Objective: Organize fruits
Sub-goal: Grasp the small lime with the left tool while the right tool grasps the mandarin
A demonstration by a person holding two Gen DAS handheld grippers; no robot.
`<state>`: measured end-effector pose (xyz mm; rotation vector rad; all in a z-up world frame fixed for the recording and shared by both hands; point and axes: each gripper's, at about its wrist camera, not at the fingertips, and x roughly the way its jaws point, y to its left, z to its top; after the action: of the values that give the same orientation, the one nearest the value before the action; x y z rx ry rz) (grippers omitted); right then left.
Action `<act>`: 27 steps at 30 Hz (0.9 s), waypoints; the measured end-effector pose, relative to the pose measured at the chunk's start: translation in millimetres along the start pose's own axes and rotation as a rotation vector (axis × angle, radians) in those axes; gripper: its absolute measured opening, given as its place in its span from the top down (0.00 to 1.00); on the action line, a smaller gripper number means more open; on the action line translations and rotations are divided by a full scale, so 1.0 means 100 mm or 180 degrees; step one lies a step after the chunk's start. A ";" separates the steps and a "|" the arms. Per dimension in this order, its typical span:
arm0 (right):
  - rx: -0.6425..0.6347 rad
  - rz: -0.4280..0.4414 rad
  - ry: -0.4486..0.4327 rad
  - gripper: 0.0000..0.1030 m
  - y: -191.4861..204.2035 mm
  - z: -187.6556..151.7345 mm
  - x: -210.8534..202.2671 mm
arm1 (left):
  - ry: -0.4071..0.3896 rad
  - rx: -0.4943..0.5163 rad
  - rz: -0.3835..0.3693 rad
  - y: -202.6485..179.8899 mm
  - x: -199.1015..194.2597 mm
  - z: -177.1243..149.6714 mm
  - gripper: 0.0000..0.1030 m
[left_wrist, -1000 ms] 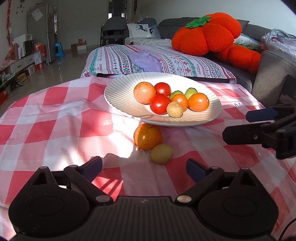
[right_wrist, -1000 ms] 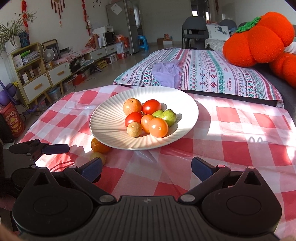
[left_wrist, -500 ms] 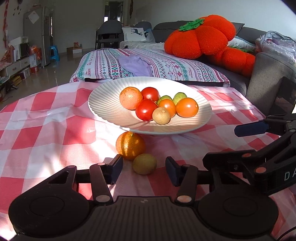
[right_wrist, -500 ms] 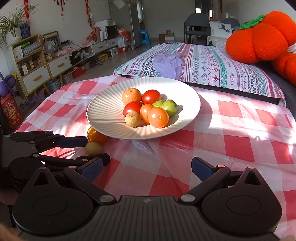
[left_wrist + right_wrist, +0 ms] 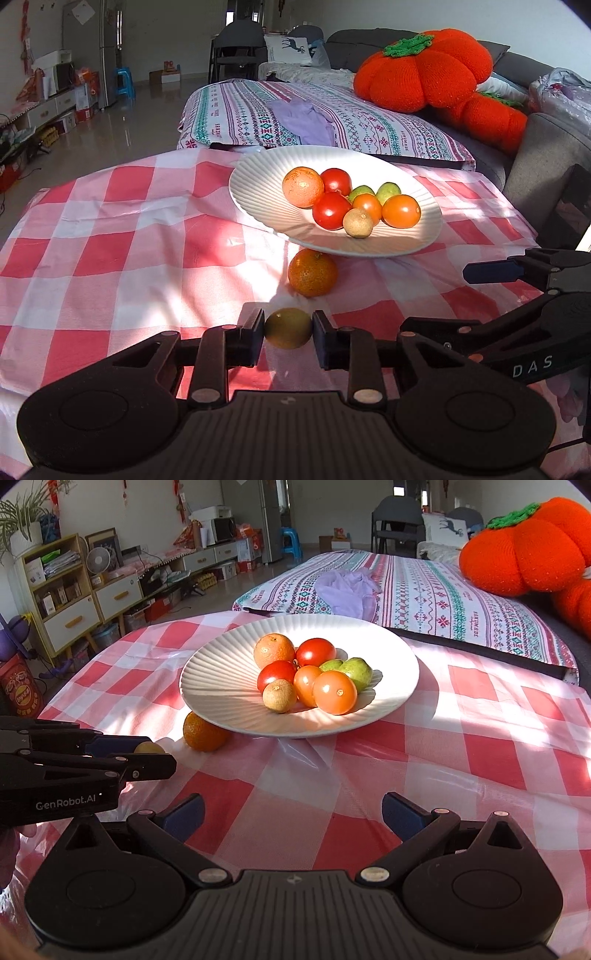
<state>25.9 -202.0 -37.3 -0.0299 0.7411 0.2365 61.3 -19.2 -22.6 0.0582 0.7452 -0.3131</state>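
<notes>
Left wrist view: left gripper [image 5: 288,328] pinching small yellow-green fruit [image 5: 288,328], pads pressed on both its sides, just in front of white plate [image 5: 258,192]. Mandarin [image 5: 312,272] on checked tablecloth [image 5: 110,240], touching or tucked under plate's near rim, between plate and pinched fruit. On plate: mandarin-type orange fruit, two red tomatoes, two orange tomatoes, two green fruits, one brownish round fruit, all clustered. Right wrist view: right gripper [image 5: 291,814] spread wide, nothing between fingers, near plate's front edge, over cloth.
</notes>
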 end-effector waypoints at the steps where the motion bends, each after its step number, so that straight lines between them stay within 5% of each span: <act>1: -0.0019 0.0013 -0.0006 0.00 0.04 0.02 0.01 | 0.0006 -0.0019 0.0008 0.04 -0.04 0.00 0.76; 13: 0.0064 0.0100 0.0026 0.01 0.44 0.20 0.27 | 0.0138 -0.0136 0.0096 0.47 -0.24 -0.08 0.76; 27: 0.0052 -0.0240 -0.0105 0.35 0.76 0.28 0.57 | 0.0246 -0.0209 0.0011 0.61 -0.25 -0.12 0.76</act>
<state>68.2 -113.3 -50.8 -0.0383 0.7077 0.1587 54.4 47.6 -17.6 0.0094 0.8313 -0.2842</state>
